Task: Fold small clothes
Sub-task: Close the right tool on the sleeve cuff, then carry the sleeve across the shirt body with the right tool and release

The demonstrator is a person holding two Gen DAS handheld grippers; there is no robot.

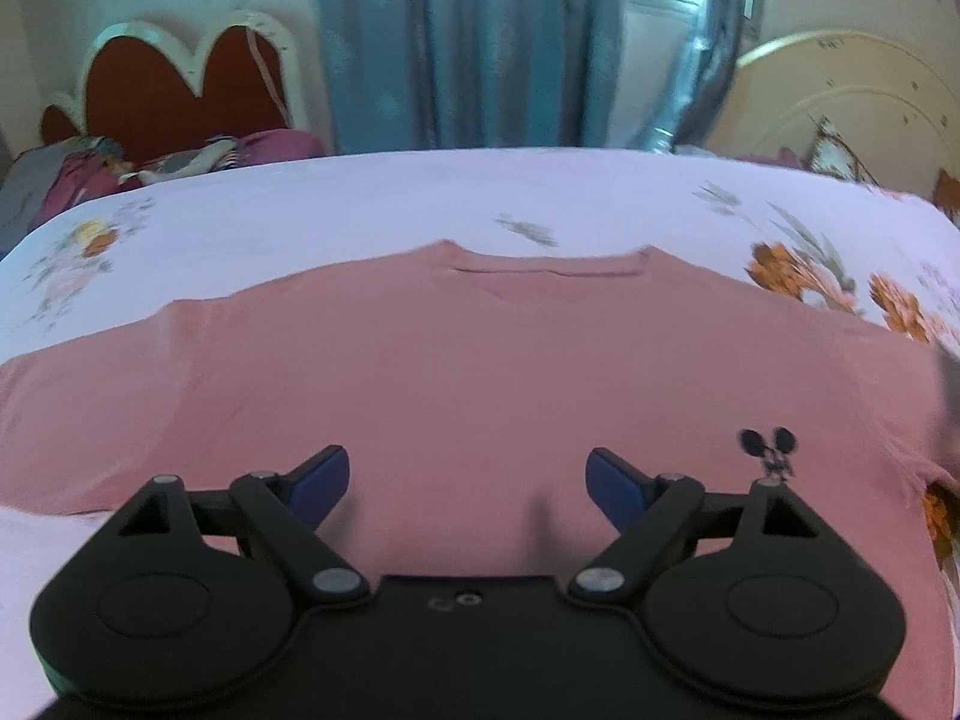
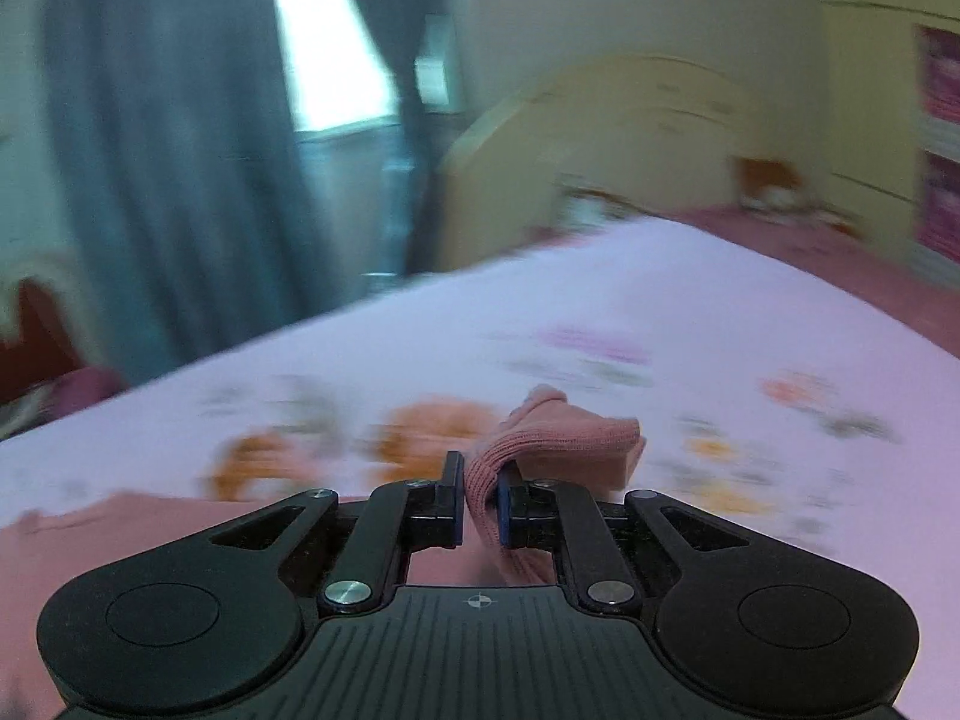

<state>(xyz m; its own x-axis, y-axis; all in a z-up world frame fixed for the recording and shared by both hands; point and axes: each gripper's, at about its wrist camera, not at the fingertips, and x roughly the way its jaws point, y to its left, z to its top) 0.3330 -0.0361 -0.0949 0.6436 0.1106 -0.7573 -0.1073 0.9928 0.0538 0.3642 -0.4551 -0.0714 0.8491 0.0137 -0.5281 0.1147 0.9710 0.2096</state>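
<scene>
A small pink top [image 1: 456, 360] lies spread flat on the floral bedsheet [image 1: 384, 198], neckline at the far side, a small black mouse print near its right edge. My left gripper [image 1: 468, 480] hovers over the top's near middle, its blue fingers wide apart and nothing between them. In the right wrist view my right gripper [image 2: 480, 498] is shut on a ribbed pink cuff [image 2: 558, 438] of the top, lifted above the sheet; the cloth bunches out beyond the fingers. This view is blurred.
A red heart-shaped headboard [image 1: 180, 84] and a heap of clothes [image 1: 108, 168] stand at the far left. Blue curtains [image 1: 456, 42] and a window are behind the bed. A cream headboard [image 1: 840, 96] and pillow are at the right.
</scene>
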